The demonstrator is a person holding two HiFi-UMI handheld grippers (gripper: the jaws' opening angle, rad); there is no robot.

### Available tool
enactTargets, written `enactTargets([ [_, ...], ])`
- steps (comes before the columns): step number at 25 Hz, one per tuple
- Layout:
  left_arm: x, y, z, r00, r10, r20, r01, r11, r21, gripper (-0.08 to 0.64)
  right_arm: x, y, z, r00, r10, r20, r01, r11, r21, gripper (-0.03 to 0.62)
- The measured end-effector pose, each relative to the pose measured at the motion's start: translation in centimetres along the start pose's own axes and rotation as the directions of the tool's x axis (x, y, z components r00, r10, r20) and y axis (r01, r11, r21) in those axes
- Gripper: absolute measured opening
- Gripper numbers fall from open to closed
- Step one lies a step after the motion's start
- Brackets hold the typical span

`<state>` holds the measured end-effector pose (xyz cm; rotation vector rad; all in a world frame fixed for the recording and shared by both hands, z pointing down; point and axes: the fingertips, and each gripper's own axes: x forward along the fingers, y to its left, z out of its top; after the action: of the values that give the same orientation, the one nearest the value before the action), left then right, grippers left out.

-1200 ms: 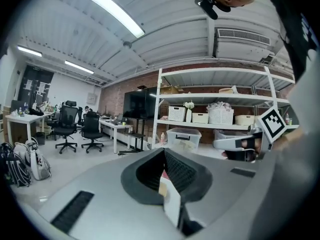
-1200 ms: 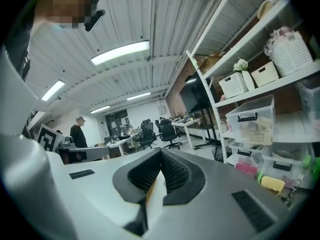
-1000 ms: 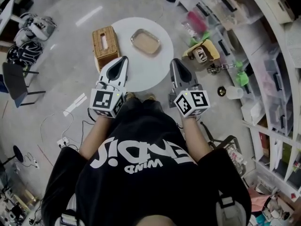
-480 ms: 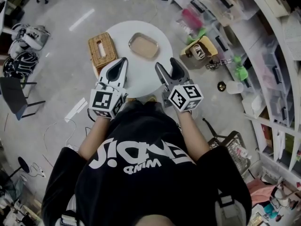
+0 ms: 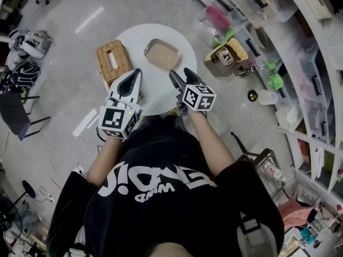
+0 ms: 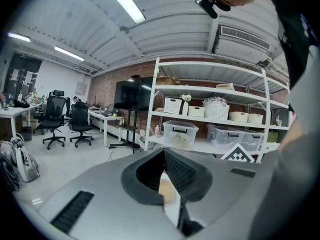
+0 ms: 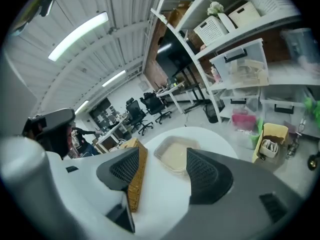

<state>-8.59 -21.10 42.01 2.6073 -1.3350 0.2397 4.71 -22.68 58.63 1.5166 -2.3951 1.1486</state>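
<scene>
Right gripper (image 5: 181,75) spread, empty, over the table's (image 5: 155,91) 6 o'clock edge, left gripper (image 5: 135,73) pressed shut on nothing — risk: tray (image 5: 161,54) at 1 o'clock likely skids if a jaw strikes its rim, or the 9 o'clock box (image 5: 113,63) gets clipped.

The left arm (image 5: 103,155) and right arm (image 5: 211,143) are extended forward from the body. The left gripper (image 5: 135,75) is held with jaws closed together; the right gripper (image 5: 180,75) is angled inward, jaws spread apart.

Beige tray (image 5: 162,54), wicker tissue box (image 5: 113,63): flat, apart, on white table (image 5: 154,88).
</scene>
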Motion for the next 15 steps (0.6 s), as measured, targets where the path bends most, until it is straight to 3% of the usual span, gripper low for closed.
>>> enactTargets([
  [10,1.5,1.4,-1.7,0.999,-0.004,-0.054,0.005,0.999,0.032,0.002,5.6,-5.2,-4.3,0.992,-0.049,-0.118,0.068,0.984,0.166,0.261],
  [15,1.8,1.9,-1.9,0.998,-0.005,-0.069,0.008,0.999,0.043,0.002,6.9,-5.7,-5.1,0.99,-0.032,-0.135,0.064,0.968,0.241,0.245],
])
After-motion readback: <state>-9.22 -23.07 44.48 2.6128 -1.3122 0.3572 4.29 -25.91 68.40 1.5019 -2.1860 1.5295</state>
